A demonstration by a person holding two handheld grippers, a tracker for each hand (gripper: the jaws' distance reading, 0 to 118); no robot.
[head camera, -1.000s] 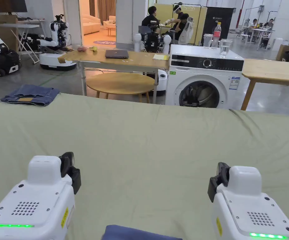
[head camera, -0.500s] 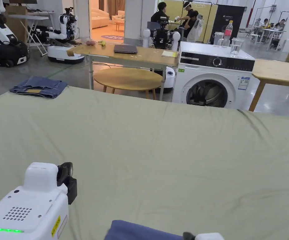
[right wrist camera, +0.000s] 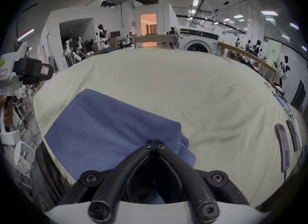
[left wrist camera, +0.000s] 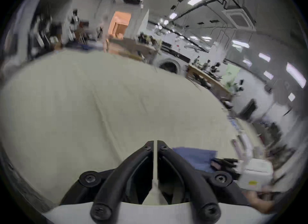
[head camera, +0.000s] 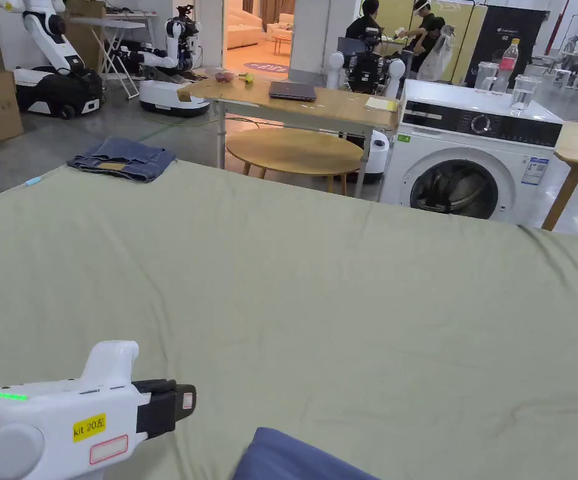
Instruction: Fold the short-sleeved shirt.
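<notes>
Shirt (head camera: 294, 459) at cloth's (head camera: 344, 300) near edge, left gripper (head camera: 178, 403) beside; jeans (head camera: 122, 159) far-left corner

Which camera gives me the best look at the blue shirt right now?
The right gripper view: the blue shirt lies broad across the green cover. The head view catches a corner at its bottom edge; the left gripper view shows a blurred patch.
</notes>
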